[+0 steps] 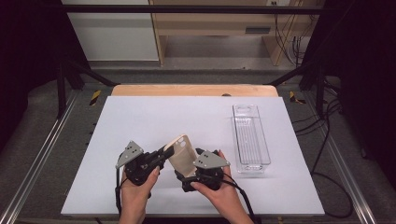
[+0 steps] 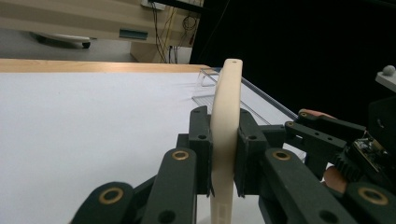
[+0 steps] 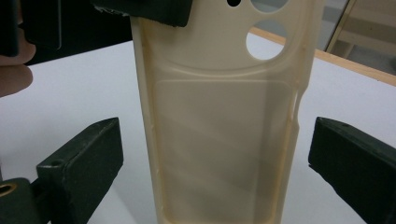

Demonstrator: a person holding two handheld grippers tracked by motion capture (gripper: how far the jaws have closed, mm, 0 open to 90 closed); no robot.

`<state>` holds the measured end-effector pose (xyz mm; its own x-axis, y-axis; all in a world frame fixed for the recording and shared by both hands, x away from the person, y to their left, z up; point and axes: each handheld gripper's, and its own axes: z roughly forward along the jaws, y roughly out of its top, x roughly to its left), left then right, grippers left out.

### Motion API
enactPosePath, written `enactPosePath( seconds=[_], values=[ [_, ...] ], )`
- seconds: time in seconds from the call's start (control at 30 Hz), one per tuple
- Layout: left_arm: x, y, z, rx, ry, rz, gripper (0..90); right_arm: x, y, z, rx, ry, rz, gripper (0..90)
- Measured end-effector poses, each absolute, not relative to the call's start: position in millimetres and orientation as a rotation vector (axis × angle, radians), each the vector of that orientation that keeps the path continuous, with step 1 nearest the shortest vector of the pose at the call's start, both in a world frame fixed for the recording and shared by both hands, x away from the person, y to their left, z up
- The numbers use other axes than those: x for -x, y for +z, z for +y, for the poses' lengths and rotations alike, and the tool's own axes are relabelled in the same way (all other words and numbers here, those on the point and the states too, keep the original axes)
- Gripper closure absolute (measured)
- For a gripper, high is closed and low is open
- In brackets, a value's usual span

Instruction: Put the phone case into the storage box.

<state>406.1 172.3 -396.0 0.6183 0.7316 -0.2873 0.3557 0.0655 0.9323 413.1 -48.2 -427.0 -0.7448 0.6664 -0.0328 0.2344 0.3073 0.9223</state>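
— Black jaws of the left gripper [image 2: 224, 154]?
— Clenched on the cream phone case [image 2: 226, 116], held edge-up above the white table [image 2: 93, 121].
— Right gripper [image 3: 215, 158]?
— Released; jaws spread beside the case, not touching.

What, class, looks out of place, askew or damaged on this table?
Nothing is spilled or broken. The cream phone case is off the table, tilted, clamped by the left gripper, while the right gripper stands open around it without touching. The clear plastic tray sits empty and square on the white mat.
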Motion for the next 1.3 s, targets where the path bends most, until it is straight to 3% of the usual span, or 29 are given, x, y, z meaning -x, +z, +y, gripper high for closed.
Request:
enactPosePath(
  seconds=[0.7, 1.3],
  values=[
    [-405, -395, 174, -1.535, 0.361, 0.96, 79.7, -434, -413, -20, -0.827, 1.379, 2.227, 3.2],
    [-406, -395, 175, -1.531, 0.34, 0.967, 79.7, -437, -410, -18, -0.898, 1.387, 2.203, 9.4]
  ],
)
